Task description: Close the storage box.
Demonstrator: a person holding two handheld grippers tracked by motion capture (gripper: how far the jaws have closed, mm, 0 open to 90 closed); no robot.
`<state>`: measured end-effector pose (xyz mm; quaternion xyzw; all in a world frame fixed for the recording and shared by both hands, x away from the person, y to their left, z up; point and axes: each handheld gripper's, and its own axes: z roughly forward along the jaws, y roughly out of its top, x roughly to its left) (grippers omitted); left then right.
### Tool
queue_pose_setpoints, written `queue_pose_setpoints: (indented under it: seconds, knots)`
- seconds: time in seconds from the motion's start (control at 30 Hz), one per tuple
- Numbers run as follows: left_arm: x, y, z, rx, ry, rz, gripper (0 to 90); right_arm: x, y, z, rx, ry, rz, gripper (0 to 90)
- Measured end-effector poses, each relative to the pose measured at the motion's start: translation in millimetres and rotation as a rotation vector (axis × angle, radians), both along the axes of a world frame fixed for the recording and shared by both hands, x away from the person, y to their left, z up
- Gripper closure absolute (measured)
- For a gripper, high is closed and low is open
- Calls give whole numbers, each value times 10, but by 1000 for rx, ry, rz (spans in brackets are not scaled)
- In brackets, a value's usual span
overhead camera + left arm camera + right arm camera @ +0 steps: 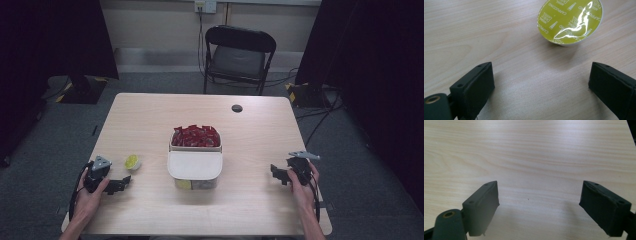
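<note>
Nearest the camera in the high view, two forearms come in from the bottom edge, each hand wrapped around one claw low over the pale wooden surface (150, 210). The left claw (120, 184) points inward toward the middle, its jaws spread wide with nothing between them; the right claw (278, 175) points inward from the other side, jaws likewise parted over bare wood. Just beyond the left claw lies one coffee capsule (132, 161) with a yellow-green foil lid (printed "cappuccino" in the left gripper view), tipped on its side and clear of both jaws. Between the two hands stands one white container (195, 165) in two compartments: the near one covered by a white lid, the far one heaped with small red packets (196, 136), too many to count. Past the surface stands one black folding chair (239, 56).
</note>
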<state>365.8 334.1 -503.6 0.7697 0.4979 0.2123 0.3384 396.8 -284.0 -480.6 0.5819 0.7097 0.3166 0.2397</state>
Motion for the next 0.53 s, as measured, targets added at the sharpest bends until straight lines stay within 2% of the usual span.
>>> queue_pose_setpoints:
  seconds: [0.17, 0.37, 0.53]
  knots:
    - [16, 9, 2, 10, 7, -5, 36, -7, 8, -140, -53, 36, 8, 129]
    - [16, 9, 1, 9, 7, -6, 35, -14, 40, -198, -41, -7, -10, 79]
    - [16, 9, 1, 10, 7, -5, 35, -14, 40, -199, -40, -8, -10, 79]
